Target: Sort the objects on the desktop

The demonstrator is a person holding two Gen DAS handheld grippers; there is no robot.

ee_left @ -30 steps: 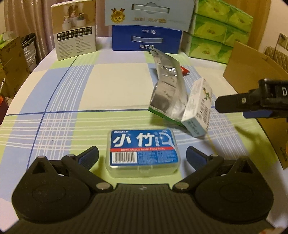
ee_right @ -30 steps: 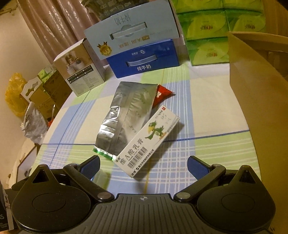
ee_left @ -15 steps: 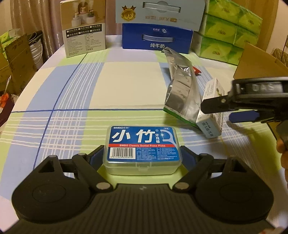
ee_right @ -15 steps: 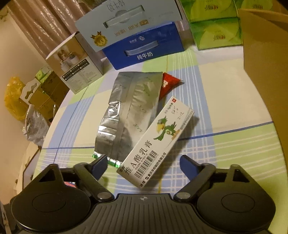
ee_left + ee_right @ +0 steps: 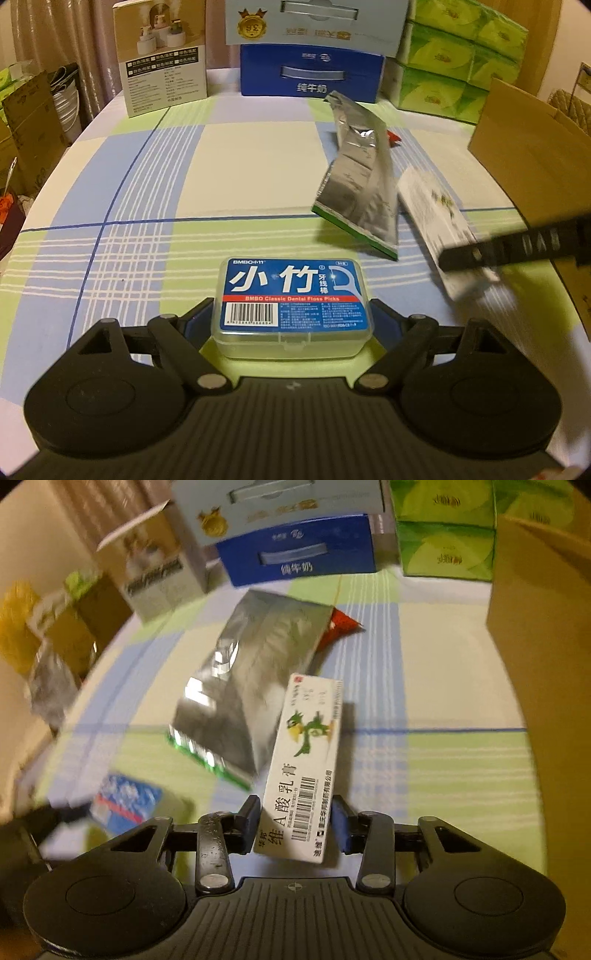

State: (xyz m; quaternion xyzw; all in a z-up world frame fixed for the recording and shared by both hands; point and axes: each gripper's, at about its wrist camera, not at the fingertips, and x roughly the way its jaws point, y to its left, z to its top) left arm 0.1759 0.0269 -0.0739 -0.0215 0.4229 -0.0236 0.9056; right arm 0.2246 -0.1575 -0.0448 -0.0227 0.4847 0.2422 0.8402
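Left wrist view: since a second ago our left gripper point(image 5: 291, 325) has closed its once wide-spread jaws against the sides of the clear plastic floss-pick box with the blue label point(image 5: 291, 299), which sits on the checked tablecloth point(image 5: 147, 206). Right wrist view: our right gripper point(image 5: 295, 819) was spread a second ago; its jaws are now closing, pads touching the near end of the white cardboard ointment box with a green bird point(image 5: 303, 764), which has swung to point straight away. We judge both ready to lift. We count one floss box, one ointment box, one silver foil pouch point(image 5: 251, 686), one red sachet point(image 5: 341, 626), one brown carton point(image 5: 546, 627).
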